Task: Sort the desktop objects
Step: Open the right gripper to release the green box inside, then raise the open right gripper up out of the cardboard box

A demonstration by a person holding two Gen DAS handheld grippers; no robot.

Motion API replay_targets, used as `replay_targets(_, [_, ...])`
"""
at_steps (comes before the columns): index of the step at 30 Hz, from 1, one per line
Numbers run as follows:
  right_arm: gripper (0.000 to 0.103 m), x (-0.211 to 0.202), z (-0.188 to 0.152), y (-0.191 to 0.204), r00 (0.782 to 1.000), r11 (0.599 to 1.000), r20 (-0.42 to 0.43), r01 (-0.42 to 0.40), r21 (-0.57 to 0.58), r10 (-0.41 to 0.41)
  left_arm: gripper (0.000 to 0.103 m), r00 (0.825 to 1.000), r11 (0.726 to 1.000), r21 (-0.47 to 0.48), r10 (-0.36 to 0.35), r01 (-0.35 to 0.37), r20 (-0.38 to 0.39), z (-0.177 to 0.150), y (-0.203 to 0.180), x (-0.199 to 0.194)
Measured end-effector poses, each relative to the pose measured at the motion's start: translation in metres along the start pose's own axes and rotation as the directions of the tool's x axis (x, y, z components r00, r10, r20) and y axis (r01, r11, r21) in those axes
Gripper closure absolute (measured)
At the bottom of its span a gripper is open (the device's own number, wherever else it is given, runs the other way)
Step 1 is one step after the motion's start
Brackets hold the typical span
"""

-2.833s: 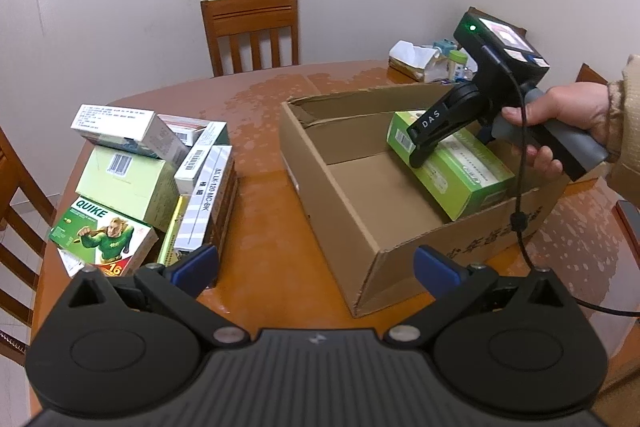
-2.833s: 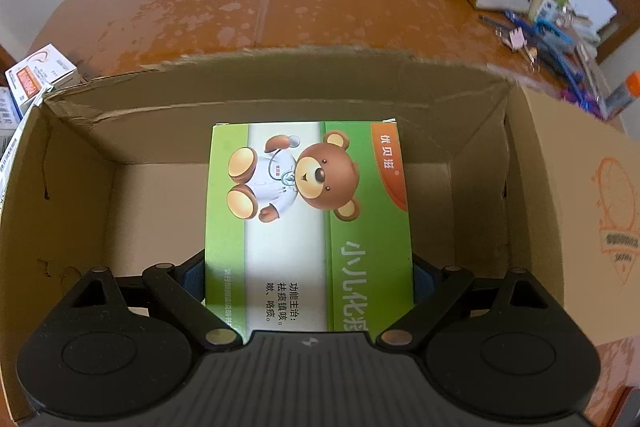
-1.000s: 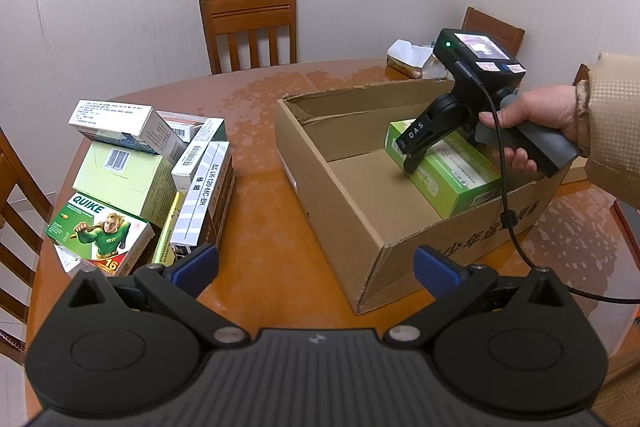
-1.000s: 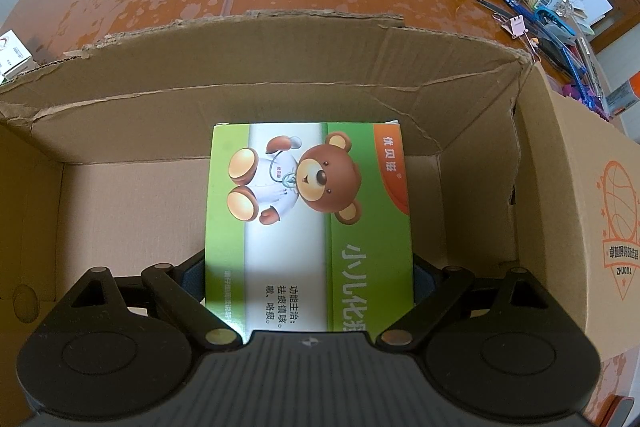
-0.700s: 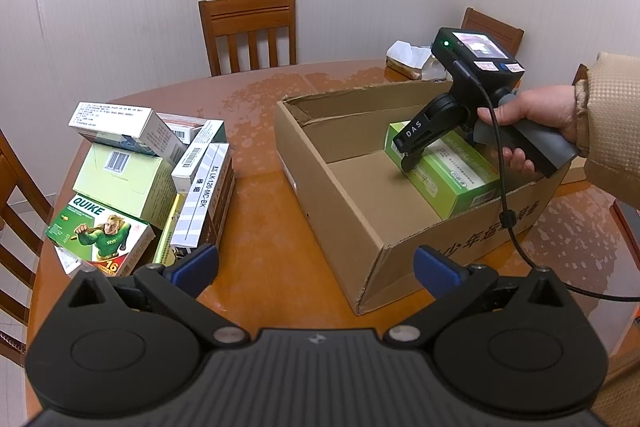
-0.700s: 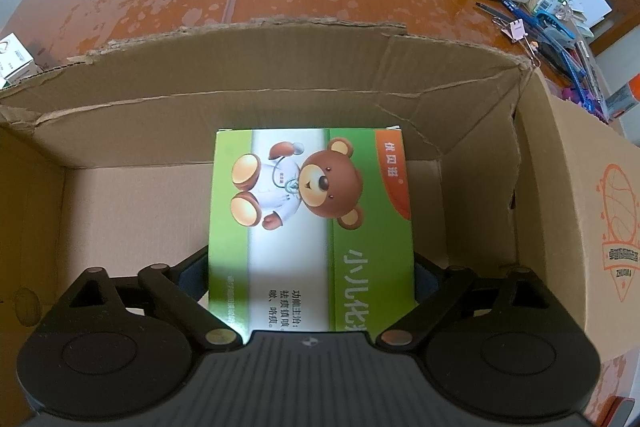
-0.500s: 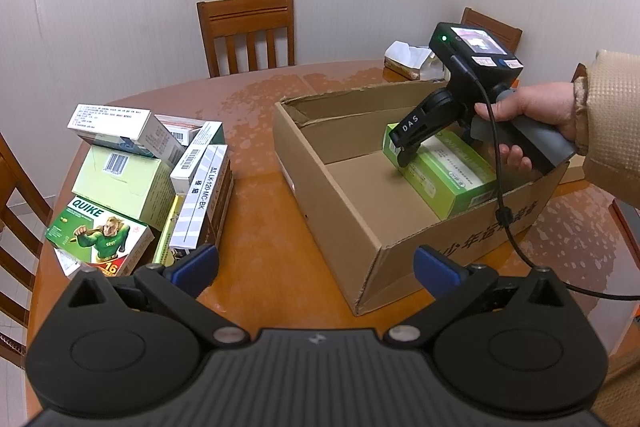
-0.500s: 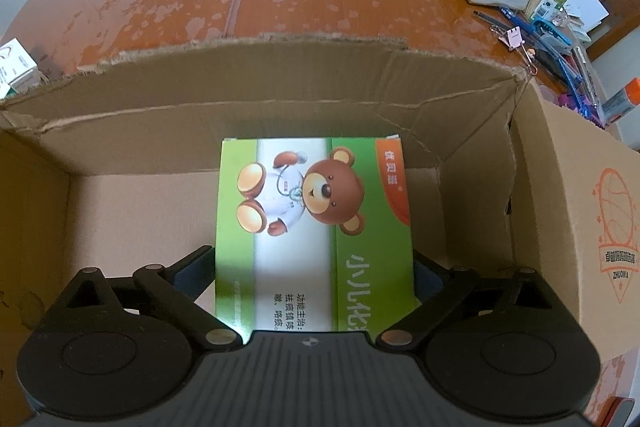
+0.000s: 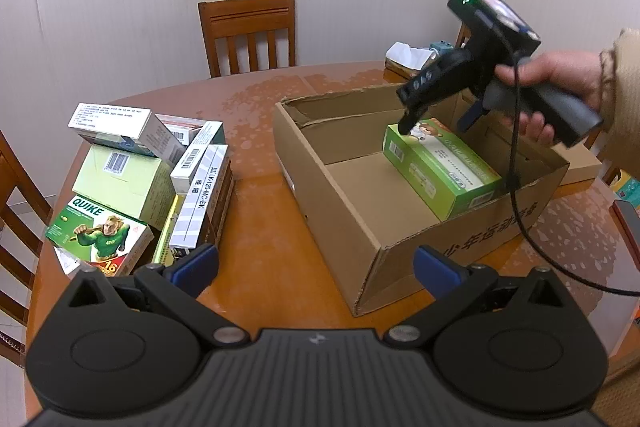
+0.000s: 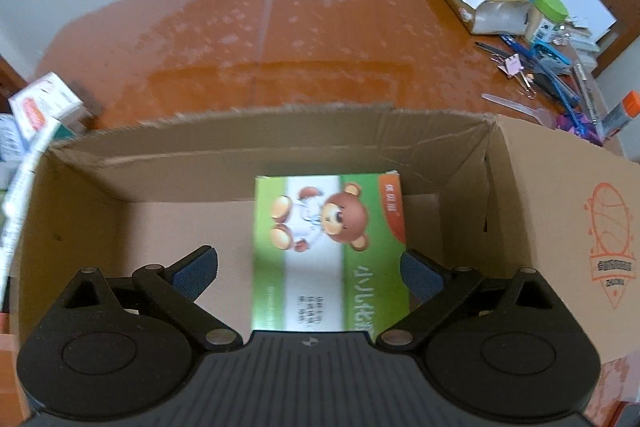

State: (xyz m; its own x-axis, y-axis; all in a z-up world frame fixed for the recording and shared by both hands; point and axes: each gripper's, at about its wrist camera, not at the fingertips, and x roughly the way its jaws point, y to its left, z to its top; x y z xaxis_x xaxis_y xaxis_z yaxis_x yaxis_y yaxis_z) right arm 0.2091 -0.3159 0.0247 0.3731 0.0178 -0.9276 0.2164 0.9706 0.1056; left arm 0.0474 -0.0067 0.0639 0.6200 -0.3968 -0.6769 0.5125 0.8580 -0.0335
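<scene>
A green and white box [image 10: 332, 251] printed with a brown bear is shown inside the plain brown cardboard carton [image 10: 256, 155], whose outer flap bears an orange emblem. The table [image 10: 280, 39] is glossy orange-brown with pale mottling. The black right gripper [image 10: 308, 267] and black left gripper [image 9: 316, 263] are fitted with blue pads. A green-costumed figure is printed on the QUIKE box [image 9: 100, 235].

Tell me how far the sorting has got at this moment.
Done: one green bear box lies inside the cardboard box. In hand: nothing; the right gripper is open above that box, and the left gripper is open and empty. Left: the pile of boxes on the table beside the cardboard box, so most remains.
</scene>
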Motion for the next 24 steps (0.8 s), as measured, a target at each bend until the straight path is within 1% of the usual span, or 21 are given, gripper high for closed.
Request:
replay_targets(3, [0.002,-0.007,0.002,-0.001,0.994,0.994,-0.034,-0.107,0.032,0.108,0.0,1.0,1.0,-0.002,-0.005,0.005,0.003,-0.001,0.001,0.0])
replay_targets(7, [0.001,-0.007,0.001,0.005,0.964,0.967,-0.102,-0.236,0.096,0.245,0.0,1.0,1.0,-0.012,-0.005,0.005,0.004,-0.002,0.004,0.001])
replay_targets(13, [0.001,0.002,-0.007,0.027,0.922,0.937,-0.173,-0.331,0.112,0.347,0.0,1.0,1.0,-0.022,0.0,0.0,0.006,-0.004,0.007,0.002])
replay_targets(14, [0.001,0.005,-0.008,0.03,0.918,0.936,-0.185,-0.334,0.113,0.35,0.0,1.0,1.0,-0.023,0.0,0.0,0.006,-0.004,0.007,0.002])
replay_targets(20, [0.0,0.018,-0.015,0.042,0.933,0.958,-0.218,-0.274,0.082,0.286,0.0,1.0,1.0,-0.027,0.001,-0.001,0.004,-0.005,0.007,0.002])
replay_targets(24, [0.0,0.022,-0.017,0.044,0.937,0.962,-0.219,-0.262,0.08,0.273,0.0,1.0,1.0,-0.019,-0.001,0.001,0.003,-0.004,0.006,0.003])
